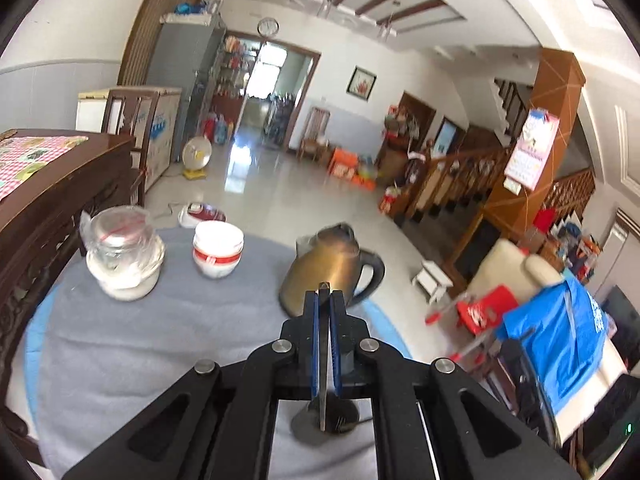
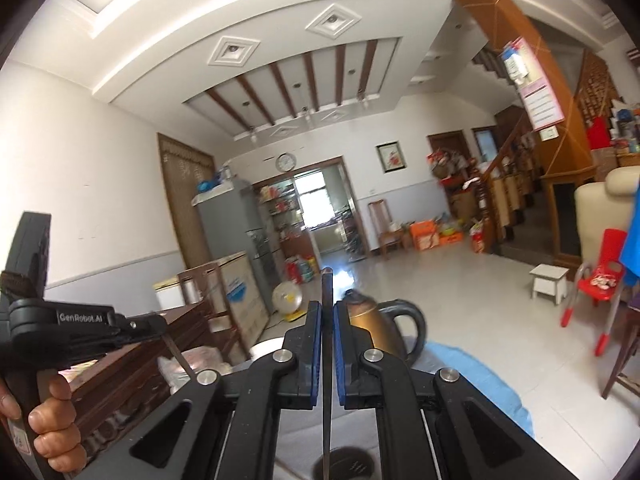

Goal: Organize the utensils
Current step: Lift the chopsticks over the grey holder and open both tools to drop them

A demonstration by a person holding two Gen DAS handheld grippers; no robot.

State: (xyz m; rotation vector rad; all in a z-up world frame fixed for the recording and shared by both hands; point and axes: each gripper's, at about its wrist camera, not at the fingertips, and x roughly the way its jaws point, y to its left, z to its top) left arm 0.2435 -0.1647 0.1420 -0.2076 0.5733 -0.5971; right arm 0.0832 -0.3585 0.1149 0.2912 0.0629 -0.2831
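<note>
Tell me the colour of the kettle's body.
Golden-bronze kettle, with a black handle; it shows best in the left wrist view.

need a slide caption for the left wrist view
Left hand-held gripper shut on a thin metal utensil above grey-clothed table, facing brass-coloured kettle.

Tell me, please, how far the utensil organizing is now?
Nothing looks put away yet. In hand: the left gripper is shut on a thin metal utensil, and the right gripper is shut on another utensil. Both hang above a dark round holder. Left: placing them; I cannot identify the utensils.
</note>
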